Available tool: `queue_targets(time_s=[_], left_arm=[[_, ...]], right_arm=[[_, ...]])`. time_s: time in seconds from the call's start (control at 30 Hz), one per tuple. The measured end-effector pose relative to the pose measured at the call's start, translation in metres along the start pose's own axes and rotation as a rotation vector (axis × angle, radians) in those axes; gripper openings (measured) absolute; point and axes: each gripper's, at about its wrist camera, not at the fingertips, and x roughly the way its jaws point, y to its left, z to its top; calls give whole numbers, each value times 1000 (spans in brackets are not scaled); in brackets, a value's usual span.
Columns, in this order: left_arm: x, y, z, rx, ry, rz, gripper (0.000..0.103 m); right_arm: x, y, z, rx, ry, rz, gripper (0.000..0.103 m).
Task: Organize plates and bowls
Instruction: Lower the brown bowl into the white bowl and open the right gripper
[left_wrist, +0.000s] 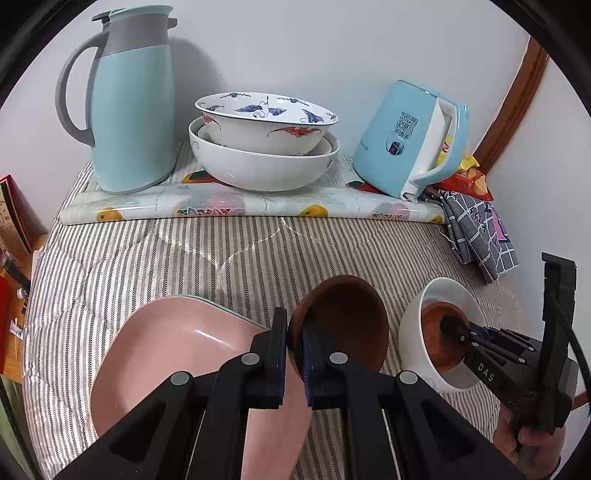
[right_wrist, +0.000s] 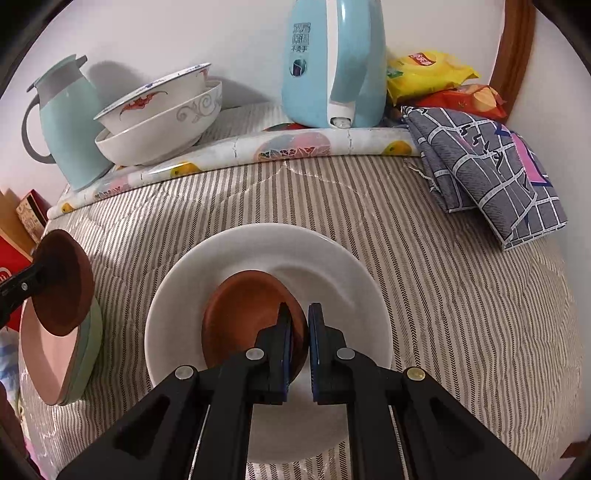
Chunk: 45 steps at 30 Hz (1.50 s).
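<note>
My left gripper (left_wrist: 294, 334) is shut on the rim of a dark brown bowl (left_wrist: 347, 317) and holds it tilted above the pink plate (left_wrist: 177, 354). That bowl also shows in the right wrist view (right_wrist: 64, 286), over the pink plate (right_wrist: 44, 362) that lies on a green one (right_wrist: 90, 347). My right gripper (right_wrist: 299, 325) is shut on the near rim of a second brown bowl (right_wrist: 247, 314), which sits inside a white bowl (right_wrist: 332, 266). The left wrist view shows this white bowl (left_wrist: 417, 325) with the right gripper (left_wrist: 452, 326) reaching into it.
At the back, two stacked white patterned bowls (left_wrist: 264, 147), a tall blue thermos jug (left_wrist: 125, 99) and a blue electric kettle (left_wrist: 410, 136) stand on a rolled floral mat (left_wrist: 251, 208). A folded grey cloth (right_wrist: 487, 166) and snack bags (right_wrist: 436, 77) lie at the right. A red box (left_wrist: 14, 210) is left.
</note>
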Motion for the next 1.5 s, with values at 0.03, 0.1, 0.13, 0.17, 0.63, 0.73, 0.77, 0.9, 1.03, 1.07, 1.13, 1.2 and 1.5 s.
queue_targets(time_s=[0.03, 0.1, 0.13, 0.17, 0.63, 0.73, 0.77, 0.9, 1.03, 1.07, 1.13, 1.2, 1.5], left_arm=[[0, 0, 0, 2, 0, -1, 8], [-2, 0, 0, 3, -3, -1, 8], [-3, 1, 0, 0, -4, -3, 8], [-3, 1, 0, -4, -5, -5, 8], [-3, 7, -6, -22, 11, -1, 8], [-4, 6, -5, -25, 21, -1, 8], [-5, 5, -4, -22, 27, -8, 8], [-10, 0, -3, 14, 13, -1, 8], [-15, 2, -5, -7, 4, -12, 8], [-16, 1, -5, -4, 4, -9, 8], [-16, 0, -6, -1, 6, -7, 8], [-17, -2, -7, 4, 8, -10, 8], [-26, -18, -9, 24, -4, -18, 8]], right_arm=[[2, 0, 1, -8, 7, -7, 8], [4, 0, 2, -17, 18, -18, 9], [5, 0, 2, -22, 23, -22, 9], [5, -1, 2, -27, 27, -25, 9], [7, 8, -1, -93, 37, -87, 13], [7, 9, -1, -110, 45, -92, 15], [8, 10, -1, -117, 51, -98, 16], [9, 18, 1, -171, 45, -132, 32], [7, 16, 1, -155, 39, -130, 33], [7, 15, 0, -151, 36, -125, 33], [4, 13, 0, -144, 36, -115, 33], [-1, 12, -1, -133, 23, -112, 34], [-42, -2, -8, -75, -82, -62, 42]])
